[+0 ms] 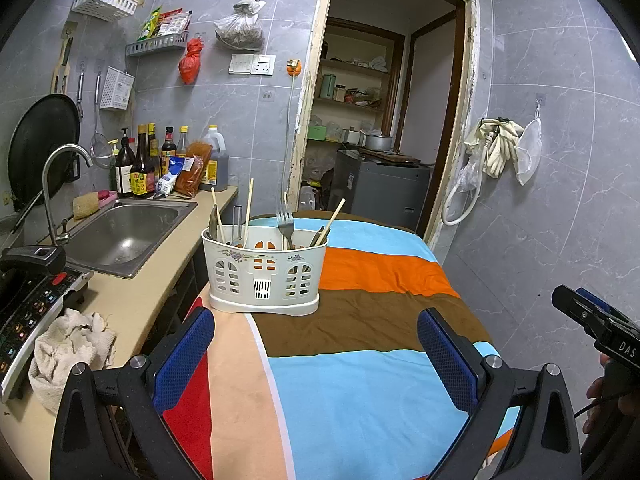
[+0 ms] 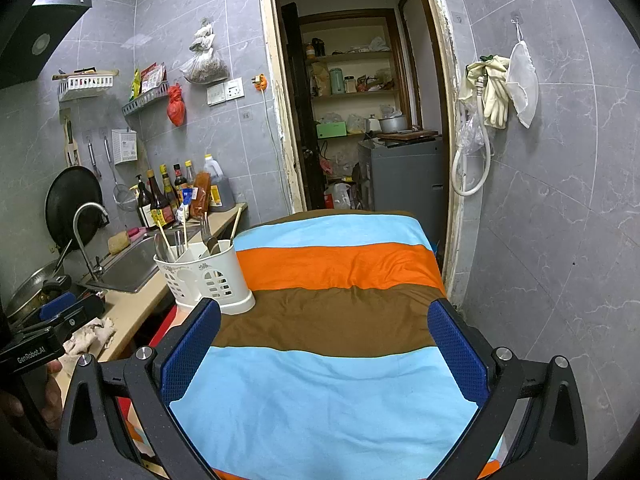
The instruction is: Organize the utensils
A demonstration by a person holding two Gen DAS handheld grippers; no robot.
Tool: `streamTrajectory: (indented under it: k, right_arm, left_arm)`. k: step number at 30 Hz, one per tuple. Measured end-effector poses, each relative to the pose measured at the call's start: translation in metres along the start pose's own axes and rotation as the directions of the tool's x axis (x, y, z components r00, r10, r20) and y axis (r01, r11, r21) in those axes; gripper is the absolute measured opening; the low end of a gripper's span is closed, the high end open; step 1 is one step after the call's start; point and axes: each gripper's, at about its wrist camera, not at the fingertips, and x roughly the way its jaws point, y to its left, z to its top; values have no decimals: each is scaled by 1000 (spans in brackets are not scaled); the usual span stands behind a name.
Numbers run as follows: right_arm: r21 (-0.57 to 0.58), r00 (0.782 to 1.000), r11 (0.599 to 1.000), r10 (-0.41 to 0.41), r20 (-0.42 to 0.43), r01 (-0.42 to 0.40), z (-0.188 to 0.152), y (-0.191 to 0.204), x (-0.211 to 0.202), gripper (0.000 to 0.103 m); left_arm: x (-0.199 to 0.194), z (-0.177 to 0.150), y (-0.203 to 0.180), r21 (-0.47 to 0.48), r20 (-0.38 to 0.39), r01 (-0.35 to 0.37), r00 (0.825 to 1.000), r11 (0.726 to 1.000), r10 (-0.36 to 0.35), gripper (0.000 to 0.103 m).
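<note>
The white utensil caddy [image 1: 262,270] stands upright on the striped cloth [image 1: 360,360], at the cloth's edge nearest the sink [image 1: 124,236]. Inside it stand a fork [image 1: 285,222], wooden chopsticks [image 1: 249,208] and a spoon [image 1: 214,222]. The left tool [image 1: 316,352] hovers just in front of the caddy, jaws spread wide and empty. The right tool [image 2: 326,348] hangs over the cloth to the caddy's right, likewise released, gripping nothing. A crumpled rag [image 1: 70,356] lies on the counter [image 1: 132,300] beside the sink.

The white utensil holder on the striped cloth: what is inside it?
In the utensil holder stand a fork, wooden chopsticks and a spoon. Its walls cover their lower ends and anything lying at the bottom.
</note>
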Motion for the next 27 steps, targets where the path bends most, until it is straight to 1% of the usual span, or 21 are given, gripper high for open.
streamTrajectory:
  k: [27]
  right_arm:
    - [-3, 1000, 1000, 0, -3, 0, 1, 0, -1, 102]
  left_arm:
    - [1, 1, 3, 2, -1, -1, 1000, 1000, 1, 102]
